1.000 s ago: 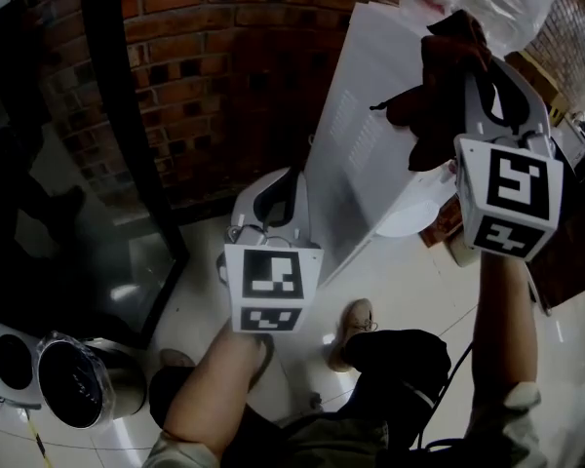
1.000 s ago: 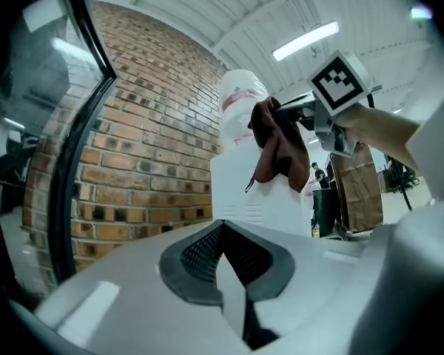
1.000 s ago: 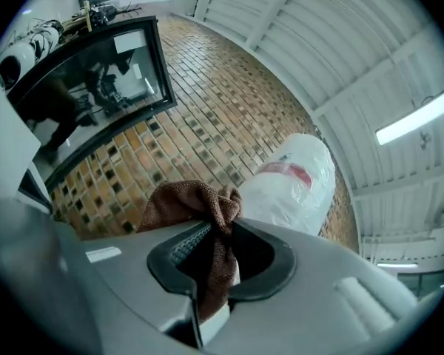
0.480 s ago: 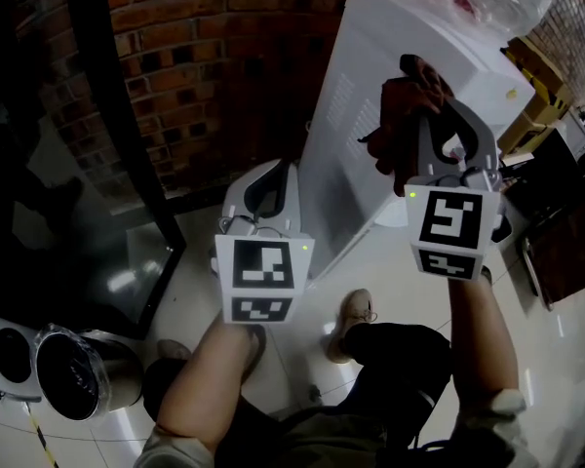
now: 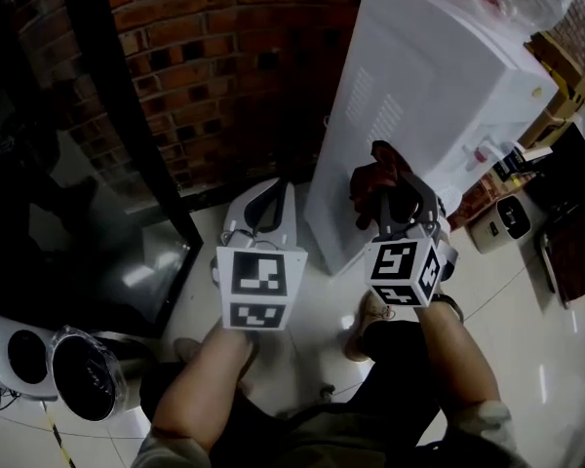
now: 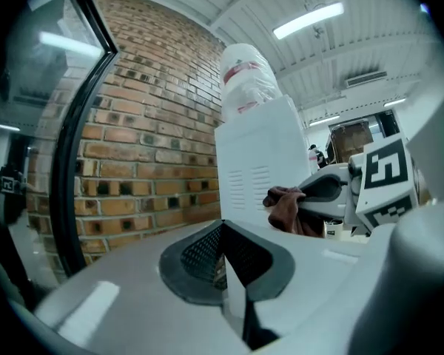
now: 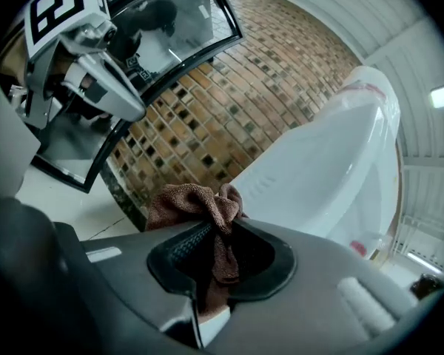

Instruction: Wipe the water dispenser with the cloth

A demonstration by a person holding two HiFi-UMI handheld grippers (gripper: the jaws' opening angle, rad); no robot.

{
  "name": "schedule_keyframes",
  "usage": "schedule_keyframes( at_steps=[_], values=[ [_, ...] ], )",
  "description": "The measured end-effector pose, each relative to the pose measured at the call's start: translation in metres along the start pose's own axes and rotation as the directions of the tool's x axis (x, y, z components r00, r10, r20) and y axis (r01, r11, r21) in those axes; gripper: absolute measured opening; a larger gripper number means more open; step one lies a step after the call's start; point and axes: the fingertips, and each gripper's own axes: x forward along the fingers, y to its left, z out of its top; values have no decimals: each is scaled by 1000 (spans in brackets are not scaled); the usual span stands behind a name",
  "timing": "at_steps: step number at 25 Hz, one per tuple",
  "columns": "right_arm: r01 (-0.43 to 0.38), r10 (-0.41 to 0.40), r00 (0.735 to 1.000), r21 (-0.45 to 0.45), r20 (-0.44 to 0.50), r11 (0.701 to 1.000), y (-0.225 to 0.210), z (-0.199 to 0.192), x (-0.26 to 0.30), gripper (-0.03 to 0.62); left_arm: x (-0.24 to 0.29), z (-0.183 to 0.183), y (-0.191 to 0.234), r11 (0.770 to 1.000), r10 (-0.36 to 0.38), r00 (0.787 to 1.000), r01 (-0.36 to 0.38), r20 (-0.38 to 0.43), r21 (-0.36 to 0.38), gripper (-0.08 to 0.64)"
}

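The white water dispenser (image 5: 419, 105) stands against a brick wall, with a plastic-wrapped bottle (image 6: 244, 76) on top. My right gripper (image 5: 398, 185) is shut on a bunched brown cloth (image 5: 372, 177) and holds it low against the dispenser's vented side panel; I cannot tell whether it touches. In the right gripper view the cloth (image 7: 200, 205) hangs out between the jaws of my right gripper (image 7: 214, 254), with the dispenser (image 7: 325, 176) just ahead. My left gripper (image 5: 273, 195) hangs left of the dispenser, shut and empty. The left gripper view has my left gripper (image 6: 223, 250) and the cloth (image 6: 287, 207).
A brick wall (image 5: 224, 66) runs behind. A dark glass door with a black frame (image 5: 141, 115) stands to the left. Round appliances (image 5: 78, 373) sit on the floor at lower left. Boxes and small items (image 5: 507, 213) crowd the right of the dispenser. The person's shoe (image 5: 366, 320) is below.
My right gripper has come well down the dispenser's side, from near its top to its lower part, with the cloth still in it. The left gripper has sunk slightly.
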Motion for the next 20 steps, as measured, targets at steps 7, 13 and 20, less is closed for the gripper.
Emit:
schedule_keyframes(
  at_steps=[7,13,20],
  values=[
    [-72,63,988,-57,-140,996,61,-51,21,75,1,-31,5,998,-25,997,30,-72,64,0],
    [-141,118,956,-67,-267,988,106,-86,37,75,-2,-41,13,996,-43,994,50,-96,69,0],
    [-233,168,913,-137,-372,963,152,-112,53,75,-16,-55,32,995,-41,992,52,-121,91,0]
  ],
)
